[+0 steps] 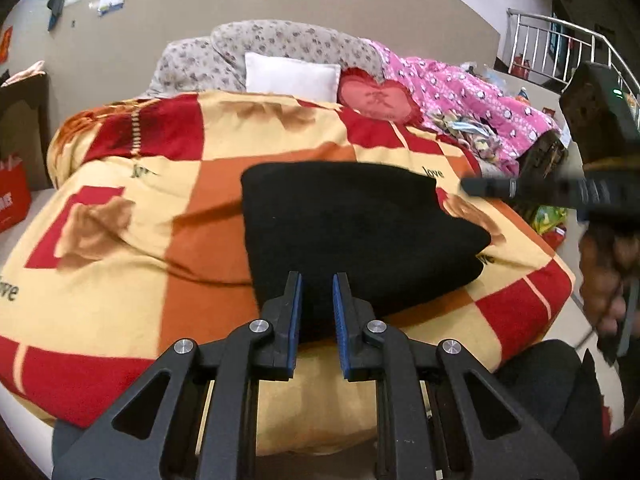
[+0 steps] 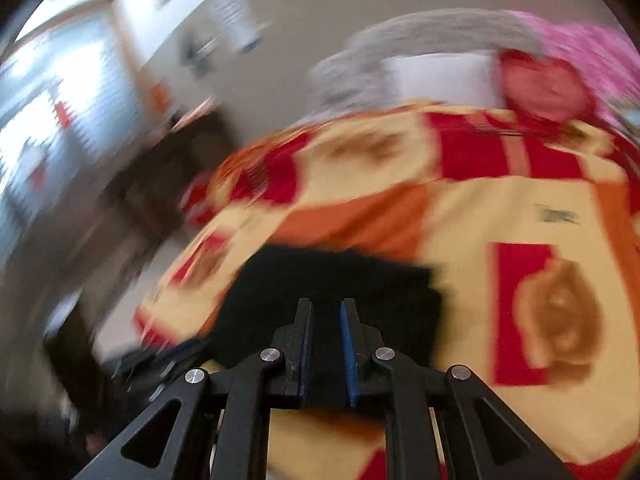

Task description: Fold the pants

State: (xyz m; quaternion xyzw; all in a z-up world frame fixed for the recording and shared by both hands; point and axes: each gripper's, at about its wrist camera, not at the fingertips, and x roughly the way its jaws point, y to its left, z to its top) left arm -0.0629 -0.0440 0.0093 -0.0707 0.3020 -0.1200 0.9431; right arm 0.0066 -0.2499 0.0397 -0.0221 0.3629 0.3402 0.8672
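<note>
The black pants [image 1: 352, 232] lie folded in a compact stack on the red, orange and cream blanket [image 1: 120, 240] of the bed. My left gripper [image 1: 317, 284] is open and empty, its fingertips just over the near edge of the pants. My right gripper [image 2: 326, 308] is open and empty too, above the pants [image 2: 332, 292] in its blurred view. The right gripper also shows in the left wrist view [image 1: 560, 190], held in a hand at the right edge of the bed.
A white pillow [image 1: 292, 80], a red heart cushion [image 1: 378, 100] and a pink quilt [image 1: 472, 100] lie at the head of the bed. A red bag [image 1: 12, 200] stands on the floor at left. A metal railing [image 1: 560, 48] is at the far right.
</note>
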